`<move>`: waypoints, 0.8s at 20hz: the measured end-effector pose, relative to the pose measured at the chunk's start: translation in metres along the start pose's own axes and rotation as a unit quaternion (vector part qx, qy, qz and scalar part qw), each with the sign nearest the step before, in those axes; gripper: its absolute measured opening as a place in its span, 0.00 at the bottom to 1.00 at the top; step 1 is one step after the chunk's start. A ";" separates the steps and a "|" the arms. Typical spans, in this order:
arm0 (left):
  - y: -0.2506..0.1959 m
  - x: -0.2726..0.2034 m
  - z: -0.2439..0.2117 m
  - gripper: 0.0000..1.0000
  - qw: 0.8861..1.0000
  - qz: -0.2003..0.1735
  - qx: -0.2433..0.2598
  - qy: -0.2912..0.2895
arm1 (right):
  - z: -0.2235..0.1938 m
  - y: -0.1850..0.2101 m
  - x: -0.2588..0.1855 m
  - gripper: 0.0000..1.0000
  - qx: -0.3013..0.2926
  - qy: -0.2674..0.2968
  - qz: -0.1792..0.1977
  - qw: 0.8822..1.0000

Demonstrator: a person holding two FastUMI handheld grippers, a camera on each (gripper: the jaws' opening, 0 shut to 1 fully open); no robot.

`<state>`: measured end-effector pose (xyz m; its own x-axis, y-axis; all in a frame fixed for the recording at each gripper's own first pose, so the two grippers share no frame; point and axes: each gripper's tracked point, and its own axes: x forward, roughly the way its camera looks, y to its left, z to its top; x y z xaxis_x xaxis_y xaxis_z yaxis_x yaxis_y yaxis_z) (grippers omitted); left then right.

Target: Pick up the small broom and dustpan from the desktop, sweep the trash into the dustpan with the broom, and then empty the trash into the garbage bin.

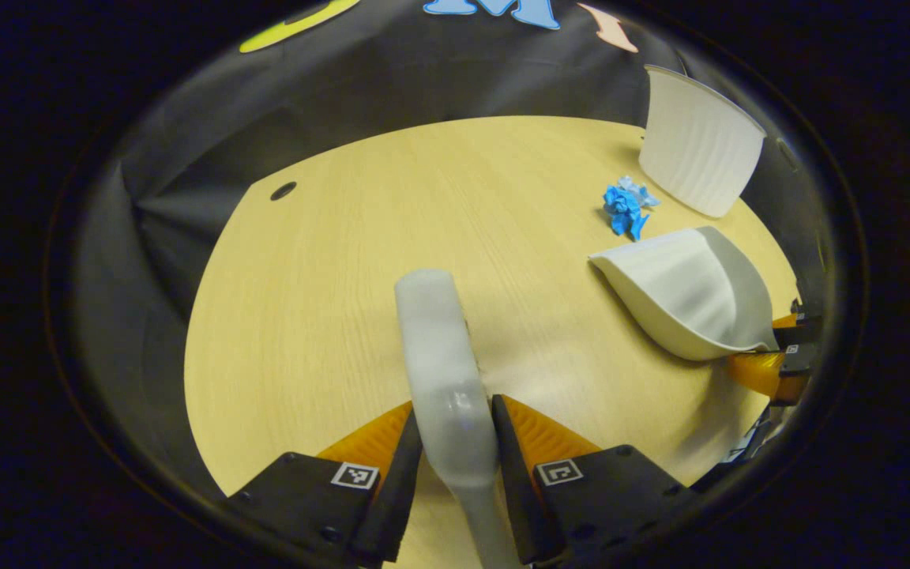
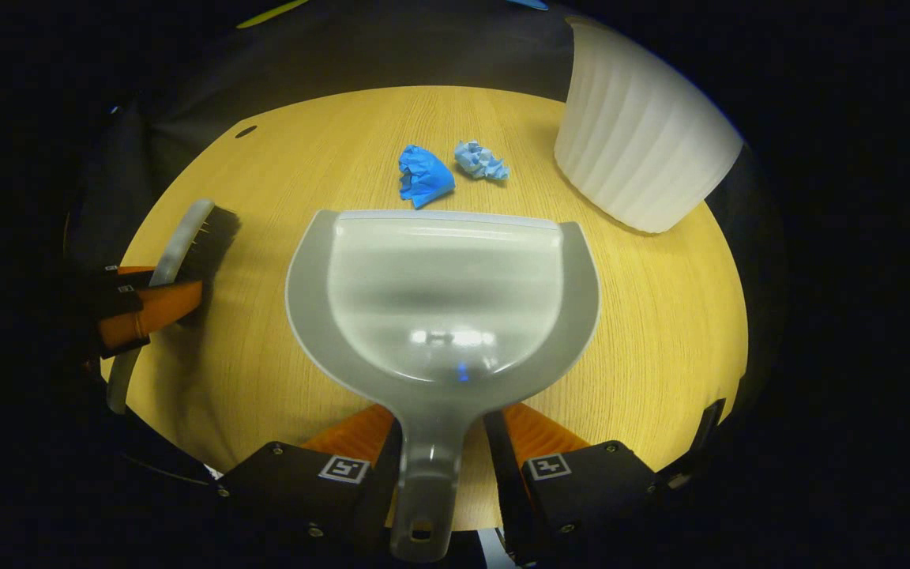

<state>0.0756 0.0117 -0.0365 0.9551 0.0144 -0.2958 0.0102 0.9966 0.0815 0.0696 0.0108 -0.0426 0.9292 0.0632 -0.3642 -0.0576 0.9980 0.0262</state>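
My left gripper [image 1: 455, 423] is shut on the pale grey handle of the small broom [image 1: 443, 363], which points forward over the wooden desktop [image 1: 329, 261]. In the right gripper view the broom [image 2: 186, 241] shows dark bristles at the left, held by that other gripper [image 2: 151, 304]. My right gripper [image 2: 441, 442] is shut on the handle of the grey dustpan [image 2: 443, 292], whose front lip faces two crumpled blue paper scraps [image 2: 425, 175] [image 2: 480, 160] a short way ahead. From the left gripper view, the dustpan [image 1: 688, 288] sits right of the broom, with the blue scraps [image 1: 625, 207] beyond it.
A white ribbed garbage bin [image 2: 641, 138] stands at the far right of the desktop, close behind the scraps; it appears again as the bin [image 1: 696, 150] in the left gripper view. A small round hole [image 1: 283, 190] is near the desktop's far left edge.
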 end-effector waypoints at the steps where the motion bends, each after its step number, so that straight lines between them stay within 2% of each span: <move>1: 0.000 0.001 0.001 0.58 1.000 0.001 0.005 0.000 | -0.001 0.000 0.001 0.58 0.003 0.002 0.002 1.000; 2: -0.001 0.002 0.004 0.58 1.000 0.000 0.009 0.000 | 0.000 -0.002 -0.001 0.51 0.006 -0.001 0.000 1.000; 3: -0.002 0.004 0.004 0.58 1.000 -0.001 0.012 0.000 | 0.000 -0.002 0.001 0.37 0.004 0.001 0.006 1.000; 4: -0.001 0.003 0.005 0.54 1.000 0.000 0.015 -0.001 | 0.001 -0.001 -0.001 0.37 0.002 0.000 0.009 1.000; 9: -0.007 0.013 0.021 0.55 0.999 -0.009 0.044 -0.010 | 0.000 -0.007 0.000 0.34 -0.018 0.002 0.021 1.000; 11: -0.011 0.020 0.030 0.48 0.998 -0.015 0.056 -0.016 | 0.000 -0.014 0.000 0.31 -0.030 0.002 0.024 0.999; 14: -0.019 0.030 0.051 0.51 0.997 -0.023 0.070 -0.027 | 0.001 -0.030 0.000 0.31 -0.059 0.000 0.034 0.998; 15: -0.022 0.034 0.059 0.48 0.997 -0.028 0.071 -0.029 | 0.000 -0.036 -0.001 0.31 -0.066 0.001 0.038 0.997; 16: -0.024 0.039 0.067 0.53 0.996 -0.030 0.073 -0.031 | 0.001 -0.043 -0.002 0.31 -0.073 0.001 0.042 0.996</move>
<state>0.1326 -0.0173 0.0139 0.9680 -0.0537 -0.2450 0.1058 0.9731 0.2047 0.0701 -0.0318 -0.0422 0.9177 0.1471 -0.3689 -0.1888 0.9788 -0.0794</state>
